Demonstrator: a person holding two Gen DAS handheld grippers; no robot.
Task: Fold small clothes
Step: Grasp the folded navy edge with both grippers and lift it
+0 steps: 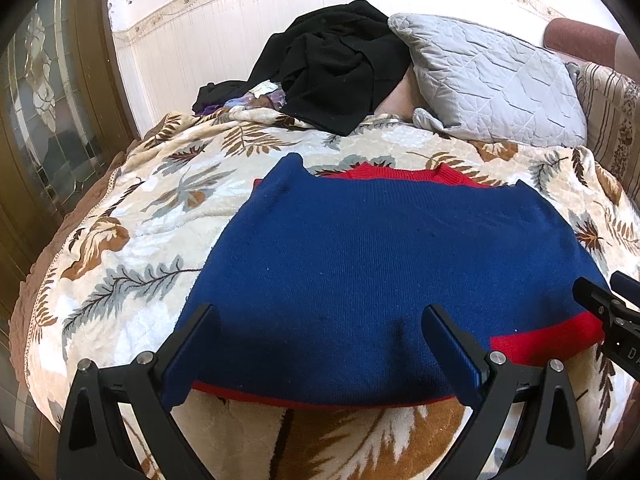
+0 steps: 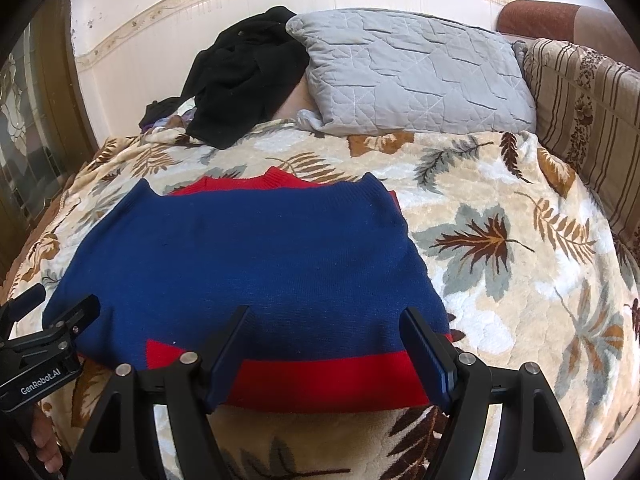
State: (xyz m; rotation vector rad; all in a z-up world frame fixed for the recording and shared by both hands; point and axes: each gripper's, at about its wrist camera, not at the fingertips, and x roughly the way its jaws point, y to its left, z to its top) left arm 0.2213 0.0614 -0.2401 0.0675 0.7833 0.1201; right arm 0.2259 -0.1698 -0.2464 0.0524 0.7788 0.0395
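both claws, left gripper (image 1: 320, 320) and right gripper (image 2: 326, 322), gape over the sweater (image 1: 380, 248); a one-layer pinch may undo the fold.

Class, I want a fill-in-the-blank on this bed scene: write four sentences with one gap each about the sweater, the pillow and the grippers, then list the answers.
1. The sweater is mostly ____ with red trim.
2. The quilted pillow is ____ in colour.
3. The heap of clothes beside the pillow is ____.
4. The jaws of the left gripper and the right gripper stand ____.

Missing words: blue; grey; black; open
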